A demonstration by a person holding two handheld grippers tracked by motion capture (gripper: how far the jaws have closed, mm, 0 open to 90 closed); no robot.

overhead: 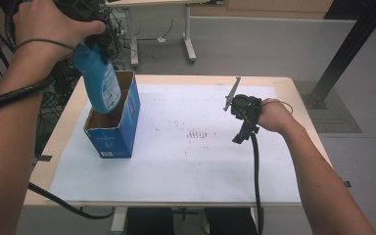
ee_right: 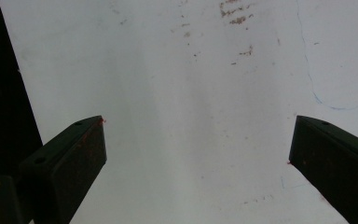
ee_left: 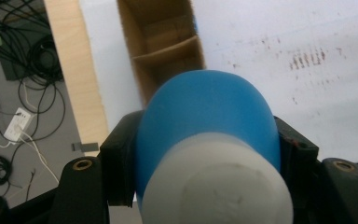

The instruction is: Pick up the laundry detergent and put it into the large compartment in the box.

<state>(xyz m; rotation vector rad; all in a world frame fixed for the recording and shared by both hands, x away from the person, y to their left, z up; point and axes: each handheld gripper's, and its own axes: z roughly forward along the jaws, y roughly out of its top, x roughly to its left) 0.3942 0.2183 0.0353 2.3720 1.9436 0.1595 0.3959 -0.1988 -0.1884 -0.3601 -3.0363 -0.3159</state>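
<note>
A blue bottle (overhead: 99, 81) with a white cap hangs bottom-down over an open blue cardboard box (overhead: 115, 131) at the table's left. Its lower end sits at the box's opening. My left gripper (overhead: 85, 30) is shut on the bottle's upper part. In the left gripper view the bottle (ee_left: 205, 116) sits between both black jaws, its white cap (ee_left: 216, 186) nearest the camera, and the box's brown divided inside (ee_left: 161, 44) lies beyond. My right gripper (overhead: 244, 108) rests at the table's right, and in the right gripper view the gripper (ee_right: 196, 140) is open with nothing between its jaws.
A white sheet (overhead: 186, 147) with faint dark marks covers most of the wooden table (overhead: 293, 90). Cables (ee_left: 23, 88) lie on the floor left of the table. Another table's legs (overhead: 188, 41) stand behind.
</note>
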